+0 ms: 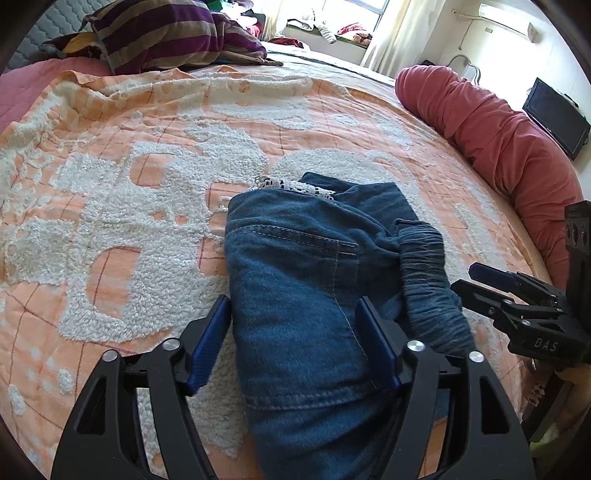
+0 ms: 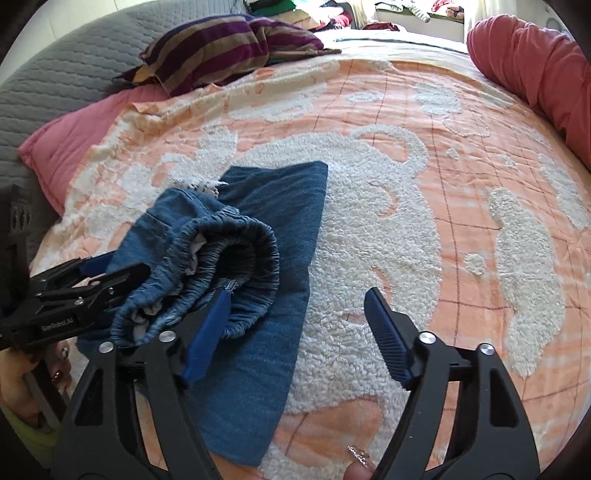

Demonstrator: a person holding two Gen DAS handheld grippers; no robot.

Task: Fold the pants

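Note:
Blue denim pants [image 1: 295,266] lie folded in a bundle on the orange and white blanket [image 1: 110,192], with white lace trim [image 1: 295,184] at the far end. My left gripper [image 1: 293,336] straddles the near part of the pants with its jaws wide; the blue pads do not pinch the cloth. The elastic waistband [image 2: 221,266] is bunched and lies on top of the pants [image 2: 273,229]. My right gripper [image 2: 299,325] is open just right of it, its left finger resting beside the waistband and bare blanket between the fingers. Each gripper shows in the other's view: right gripper [image 1: 467,278], left gripper [image 2: 122,267].
A purple striped pillow [image 1: 177,33] lies at the head of the bed, near a pink pillow [image 2: 74,136] and a grey quilted headboard [image 2: 55,74]. A long red bolster [image 1: 498,133] runs along the right edge. A hand [image 2: 37,373] holds the left gripper's handle.

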